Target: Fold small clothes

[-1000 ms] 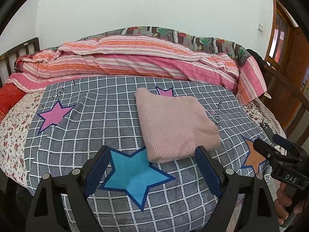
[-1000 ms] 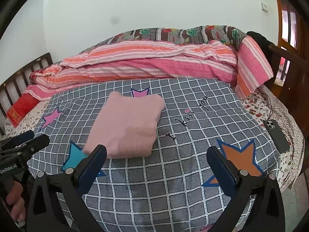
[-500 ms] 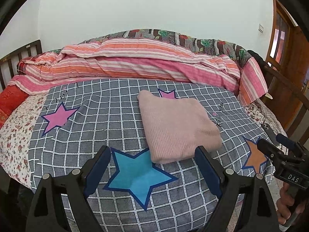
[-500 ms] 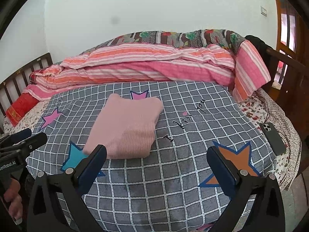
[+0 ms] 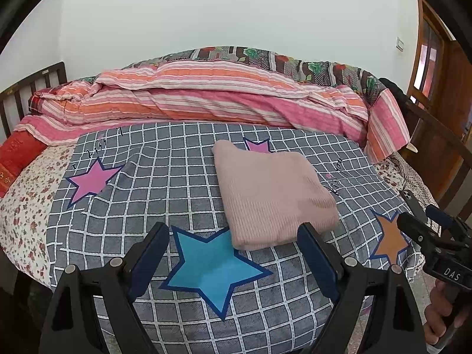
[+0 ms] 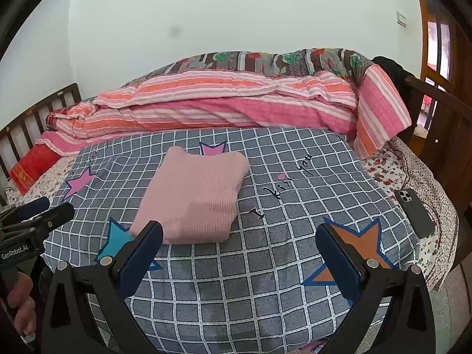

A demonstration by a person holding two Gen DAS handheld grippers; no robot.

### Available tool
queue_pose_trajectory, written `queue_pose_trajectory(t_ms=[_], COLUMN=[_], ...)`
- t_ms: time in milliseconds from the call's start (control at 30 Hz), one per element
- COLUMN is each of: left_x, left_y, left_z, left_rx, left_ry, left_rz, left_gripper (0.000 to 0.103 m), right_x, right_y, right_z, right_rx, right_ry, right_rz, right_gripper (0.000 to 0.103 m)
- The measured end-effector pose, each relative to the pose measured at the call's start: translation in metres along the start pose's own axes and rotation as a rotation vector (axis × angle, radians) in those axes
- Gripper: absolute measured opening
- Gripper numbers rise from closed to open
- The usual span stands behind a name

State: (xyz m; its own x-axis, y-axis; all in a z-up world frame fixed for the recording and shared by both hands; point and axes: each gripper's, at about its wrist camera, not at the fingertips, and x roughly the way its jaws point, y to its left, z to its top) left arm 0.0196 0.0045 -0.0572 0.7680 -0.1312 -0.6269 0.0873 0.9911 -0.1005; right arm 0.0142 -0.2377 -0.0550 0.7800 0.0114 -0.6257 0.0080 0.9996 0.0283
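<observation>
A plain pale wall point(image 5: 236, 8) fills the upper part of both views, evenly lit by soft daylight, with a small white switch plate point(image 6: 400, 19) near its right end. A brown wooden door frame with glass panes point(image 5: 427, 50) stands at the right, its panes glowing reddish. A bed takes up the middle, with a dark wooden slatted headboard point(image 5: 26, 85) at the left and a dark wooden rail point(image 6: 436, 94) at the right. A grey checked blanket with coloured stars point(image 6: 265, 265) covers a floral sheet point(image 5: 23, 206). Along the wall side lies a rolled pink and orange striped quilt point(image 5: 206, 94), backed by a dark flowered quilt point(image 6: 295, 59). A red cushion point(image 6: 32, 162) lies at the left.
</observation>
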Motion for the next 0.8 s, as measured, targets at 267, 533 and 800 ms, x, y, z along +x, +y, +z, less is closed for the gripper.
queue_pose_trajectory(t_ms=[267, 533, 800], left_x=[-0.0002, -0.0002, -0.0005], left_y=[-0.0006, 0.0001, 0.0005], left_z=[-0.0003, 0.0001, 0.0005], left_rx=[-0.001, 0.0, 0.001], left_ry=[0.001, 0.0, 0.0], left_rz=[0.0, 0.0, -0.001], left_gripper=[0.088, 0.088, 0.088], right_x=[-0.0017, -0.004, -0.0053], right_y=[-0.0002, -0.0003, -0.0015], right_z=[0.0004, 0.0002, 0.0009], right_rx=[0.0, 0.004, 0.005], right_ry=[-0.002, -0.004, -0.006], right_rz=[0.003, 0.002, 0.003], right_gripper=[0.101, 0.101, 0.101])
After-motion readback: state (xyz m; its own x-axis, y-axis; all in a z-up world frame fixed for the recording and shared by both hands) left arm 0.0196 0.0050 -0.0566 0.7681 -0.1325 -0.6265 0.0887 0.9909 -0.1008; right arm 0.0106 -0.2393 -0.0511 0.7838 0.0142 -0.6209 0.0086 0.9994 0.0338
